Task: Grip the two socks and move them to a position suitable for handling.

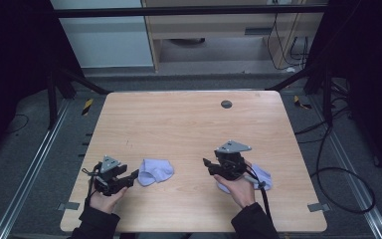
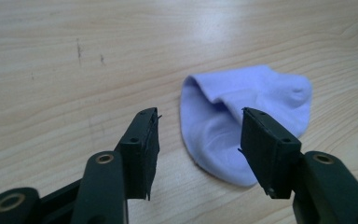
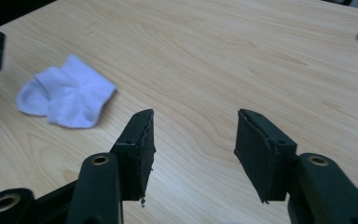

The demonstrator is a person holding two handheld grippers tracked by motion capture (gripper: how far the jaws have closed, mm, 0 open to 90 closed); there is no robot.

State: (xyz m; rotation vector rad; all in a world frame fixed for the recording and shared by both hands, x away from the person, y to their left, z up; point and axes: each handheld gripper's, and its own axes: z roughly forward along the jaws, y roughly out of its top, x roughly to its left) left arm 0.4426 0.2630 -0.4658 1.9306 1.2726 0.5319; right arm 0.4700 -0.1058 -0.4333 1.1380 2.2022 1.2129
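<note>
**High view: two open grippers, two pale socks on the table**

High view shows both of the person's hands entering from the bottom edge. The left hand [image 1: 103, 199] holds the left gripper [image 1: 133, 175] low and pointing right, its tips just beside a pale blue sock [image 1: 156, 171] lying flat on the wooden table [image 1: 189, 124]. In the left gripper view the jaws stand apart with nothing between them, and the sock lies just ahead, partly covered by the right-hand jaw.

The right hand [image 1: 238, 186] holds the right gripper [image 1: 207, 164] pointing left over bare wood. Its jaws are spread wide and empty in the right gripper view.

Socks number two. The second sock [image 1: 262, 175] lies under and behind the right hand, mostly hidden by hand, gripper and cable, so its shape is hard to make out. One small dark round disc [image 1: 226, 104] sits near the far edge of the table.
</note>
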